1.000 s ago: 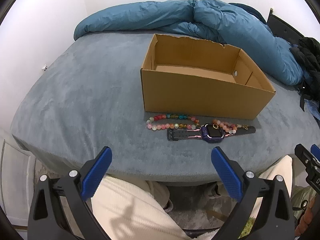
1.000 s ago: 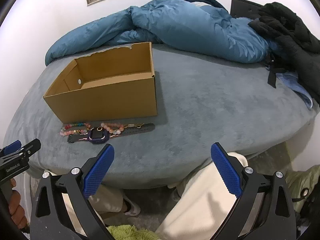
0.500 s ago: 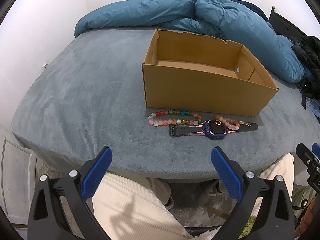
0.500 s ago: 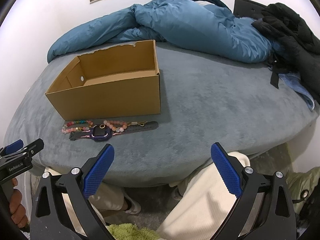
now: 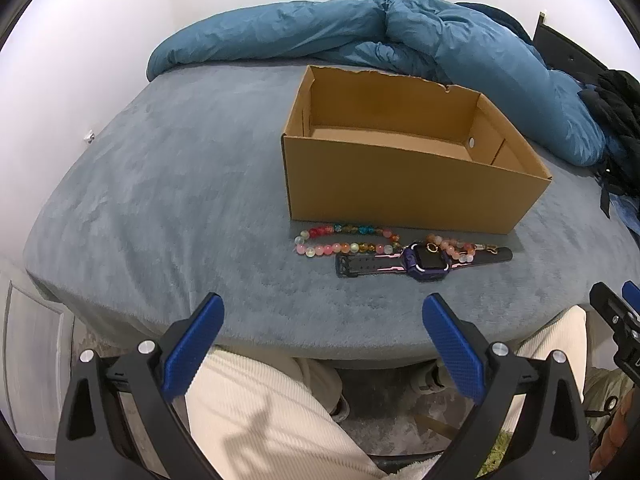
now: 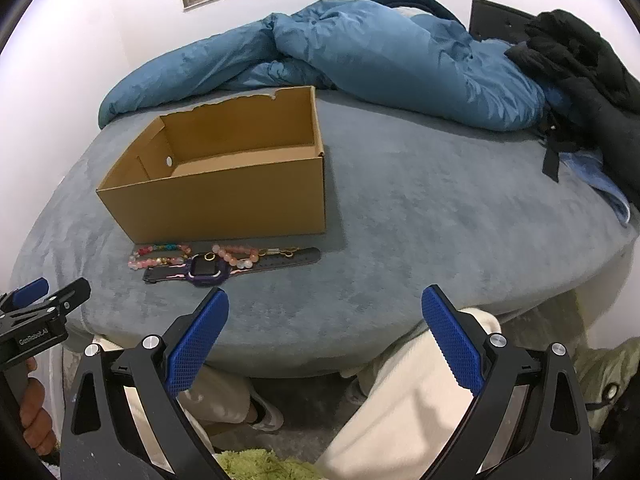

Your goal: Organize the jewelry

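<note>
An open cardboard box (image 5: 404,196) (image 6: 224,204) stands on the grey-blue bed. Just in front of it lie a multicoloured bead bracelet (image 5: 344,240) (image 6: 158,254), a pink bead bracelet with a gold clasp (image 5: 452,245) (image 6: 236,254), and a purple watch with a black strap (image 5: 424,264) (image 6: 208,270). My left gripper (image 5: 320,340) is open, low at the bed's near edge, short of the jewelry. Open too, my right gripper (image 6: 324,332) hangs at the near edge, to the right of the watch. Neither holds anything.
A rumpled blue duvet (image 5: 400,36) (image 6: 380,52) lies behind the box. Black clothing (image 6: 592,76) is piled at the far right. The bed (image 6: 440,200) is bare right of the box. The person's cream trousers (image 5: 260,412) show below the bed edge.
Both grippers have moved forward and a little up toward the bed; the box and jewelry look nearer. Nothing was taken hold of.
</note>
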A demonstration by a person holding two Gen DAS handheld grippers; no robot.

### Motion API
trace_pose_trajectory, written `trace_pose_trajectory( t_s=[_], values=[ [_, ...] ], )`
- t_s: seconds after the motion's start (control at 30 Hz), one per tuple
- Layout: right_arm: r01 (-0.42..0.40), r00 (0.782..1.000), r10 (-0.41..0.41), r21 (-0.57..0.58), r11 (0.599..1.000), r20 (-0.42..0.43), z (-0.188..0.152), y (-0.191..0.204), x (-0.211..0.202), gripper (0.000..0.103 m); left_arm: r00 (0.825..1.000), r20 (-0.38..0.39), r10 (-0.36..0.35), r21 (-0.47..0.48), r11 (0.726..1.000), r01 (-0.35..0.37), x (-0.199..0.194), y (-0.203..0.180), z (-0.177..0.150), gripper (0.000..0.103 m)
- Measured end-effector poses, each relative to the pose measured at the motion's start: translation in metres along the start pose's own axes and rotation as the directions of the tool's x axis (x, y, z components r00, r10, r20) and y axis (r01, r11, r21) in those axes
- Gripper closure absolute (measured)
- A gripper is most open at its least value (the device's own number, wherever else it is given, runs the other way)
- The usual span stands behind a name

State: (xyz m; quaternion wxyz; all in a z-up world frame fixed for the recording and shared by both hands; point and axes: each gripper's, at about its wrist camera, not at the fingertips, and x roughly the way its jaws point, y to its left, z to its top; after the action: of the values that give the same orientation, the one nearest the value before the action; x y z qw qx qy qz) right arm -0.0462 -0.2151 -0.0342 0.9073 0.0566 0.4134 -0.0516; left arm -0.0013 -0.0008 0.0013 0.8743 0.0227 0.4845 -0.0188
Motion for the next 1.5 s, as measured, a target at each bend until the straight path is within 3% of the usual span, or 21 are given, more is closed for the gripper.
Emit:
trace_pose_trajectory(
  t_s=[0.27, 0.4, 0.5, 0.6, 0.73, 0.83, 0.9, 1.07, 1.3, 1.5],
  values=[
    [-0.064, 0.997, 0.065, -0.027, 0.998, 0.035, 0.005, 0.004, 0.002, 0.010, 0.999, 0.033, -0.018, 0.033, 0.999, 0.017, 0.000, -0.003, 0.007, 0.006],
    [-0.108, 0.994, 0.108, -0.025, 0.994, 0.027, 0.009, 0.001, 0.018, 0.010, 0.993, 0.044, -0.111, 0.031, 0.993, 0.110, 0.006, -0.001, 0.012, 0.006],
    [-0.134, 0.991, 0.135, -0.011, 0.991, 0.008, 0.013, -0.002, 0.034, 0.010, 0.974, 0.066, -0.216, 0.018, 0.976, 0.215, 0.010, 0.003, 0.014, 0.006],
    [-0.154, 0.988, 0.154, -0.006, 0.988, 0.003, 0.018, -0.003, 0.047, 0.013, 0.960, 0.122, -0.251, -0.004, 0.967, 0.254, 0.009, 0.006, 0.014, 0.006],
    [-0.187, 0.982, 0.187, 0.013, 0.982, -0.010, 0.023, -0.005, 0.065, 0.017, 0.914, 0.150, -0.376, -0.027, 0.923, 0.384, 0.016, 0.011, 0.016, 0.006],
    [-0.207, 0.978, 0.208, 0.027, 0.978, -0.025, 0.024, -0.005, 0.078, 0.022, 0.924, 0.104, -0.368, -0.023, 0.928, 0.372, 0.032, 0.005, 0.020, 0.006],
    [-0.219, 0.975, 0.221, 0.038, 0.975, -0.034, 0.026, -0.006, 0.087, 0.026, 0.944, 0.084, -0.321, 0.017, 0.947, 0.320, 0.045, -0.002, 0.020, 0.006],
    [-0.242, 0.967, 0.246, 0.067, 0.968, -0.064, 0.027, -0.010, 0.107, 0.038, 0.965, 0.034, -0.259, 0.080, 0.963, 0.256, 0.075, -0.010, 0.017, 0.006],
    [-0.259, 0.958, 0.268, 0.101, 0.961, -0.098, 0.026, -0.015, 0.131, 0.055, 0.963, -0.038, -0.267, 0.029, 0.963, 0.268, 0.111, -0.002, 0.020, 0.037],
    [-0.269, 0.949, 0.285, 0.123, 0.955, -0.137, 0.022, -0.015, 0.150, 0.060, 0.961, -0.112, -0.254, -0.016, 0.967, 0.254, 0.137, 0.004, 0.016, 0.061]
  ],
)
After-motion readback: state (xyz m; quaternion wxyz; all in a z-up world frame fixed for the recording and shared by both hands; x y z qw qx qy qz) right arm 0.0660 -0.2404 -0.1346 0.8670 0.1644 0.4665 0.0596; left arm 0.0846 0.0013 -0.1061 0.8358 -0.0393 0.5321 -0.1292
